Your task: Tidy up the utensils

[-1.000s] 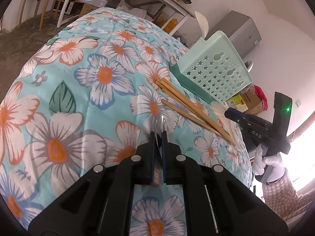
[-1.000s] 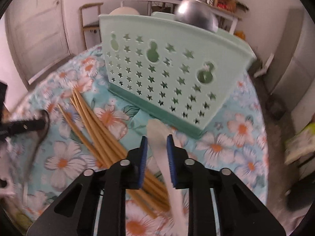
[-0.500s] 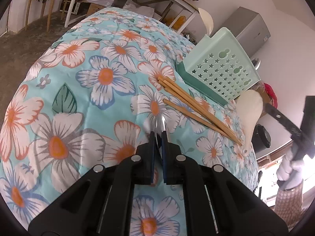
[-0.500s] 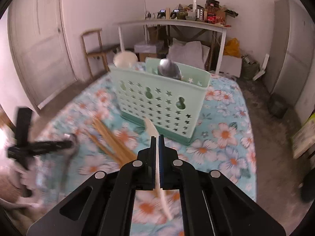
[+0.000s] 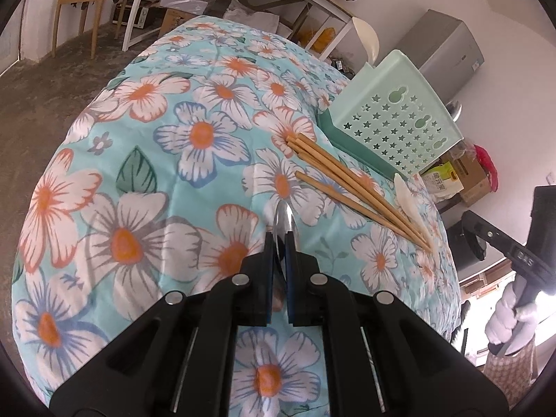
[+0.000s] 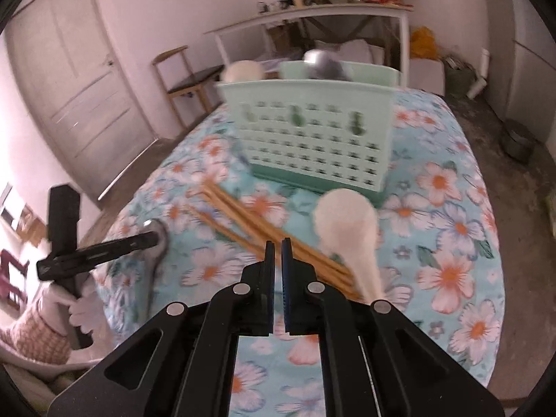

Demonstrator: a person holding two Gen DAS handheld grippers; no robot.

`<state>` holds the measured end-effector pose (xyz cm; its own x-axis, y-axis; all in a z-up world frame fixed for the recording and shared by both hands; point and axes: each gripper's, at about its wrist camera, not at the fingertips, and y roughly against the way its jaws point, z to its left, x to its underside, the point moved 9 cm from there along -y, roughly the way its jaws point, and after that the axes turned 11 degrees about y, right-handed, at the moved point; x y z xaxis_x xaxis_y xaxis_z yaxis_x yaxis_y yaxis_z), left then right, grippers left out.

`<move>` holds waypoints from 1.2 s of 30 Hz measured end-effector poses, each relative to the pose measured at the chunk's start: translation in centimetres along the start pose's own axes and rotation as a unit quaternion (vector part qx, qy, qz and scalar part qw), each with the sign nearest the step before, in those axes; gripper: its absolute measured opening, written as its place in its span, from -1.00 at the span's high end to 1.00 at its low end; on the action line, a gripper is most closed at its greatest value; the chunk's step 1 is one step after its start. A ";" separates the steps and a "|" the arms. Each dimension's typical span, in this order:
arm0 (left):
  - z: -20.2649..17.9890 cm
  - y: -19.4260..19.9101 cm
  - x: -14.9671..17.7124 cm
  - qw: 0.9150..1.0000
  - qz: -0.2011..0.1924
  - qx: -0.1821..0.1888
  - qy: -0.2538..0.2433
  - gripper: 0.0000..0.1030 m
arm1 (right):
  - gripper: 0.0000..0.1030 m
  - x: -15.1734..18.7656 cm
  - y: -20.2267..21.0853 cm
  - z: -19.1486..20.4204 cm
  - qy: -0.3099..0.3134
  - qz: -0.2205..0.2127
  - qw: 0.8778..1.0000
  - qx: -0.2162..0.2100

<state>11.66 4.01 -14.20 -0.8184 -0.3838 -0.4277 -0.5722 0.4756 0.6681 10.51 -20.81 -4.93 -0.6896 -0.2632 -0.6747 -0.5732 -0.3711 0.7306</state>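
Note:
My left gripper [image 5: 278, 239] is shut on a metal spoon [image 5: 283, 215], whose bowl sticks out past the pads just above the floral cloth. The right wrist view also shows this left gripper [image 6: 153, 239] and the metal spoon [image 6: 158, 248]. My right gripper [image 6: 277, 246] hovers over the table with its jaws opening and nothing between them. A white spoon [image 6: 347, 229] lies just to its right across several wooden chopsticks [image 6: 250, 222]. The mint star-holed basket [image 6: 312, 142] stands behind, holding a white spoon [image 6: 241, 71] and a metal ladle [image 6: 325, 64].
A round table under a flowered cloth [image 5: 139, 160] carries everything. Behind it are a wooden chair [image 6: 187, 76], a white shelf table [image 6: 312, 17] and a door [image 6: 69, 87]. A grey cabinet [image 5: 448, 45] and boxes [image 5: 465, 177] stand past the basket.
The right gripper shut on the white spoon, lifted it and drew back from the basket. The spoon is now out of its jaws, lying on the chopsticks. The left gripper barely moved.

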 end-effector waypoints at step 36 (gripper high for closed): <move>0.6 -0.5 -0.1 1.000 0.005 0.021 0.014 0.87 | 0.95 -1.6 -4.1 -5.2 -0.078 0.030 0.992 -0.093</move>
<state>12.02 4.32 -14.86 -0.8226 -0.4006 -0.4035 -0.5662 0.5126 0.6455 16.25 -23.46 -7.39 -0.7881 -0.1538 -0.5961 -0.4479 -0.5210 0.7266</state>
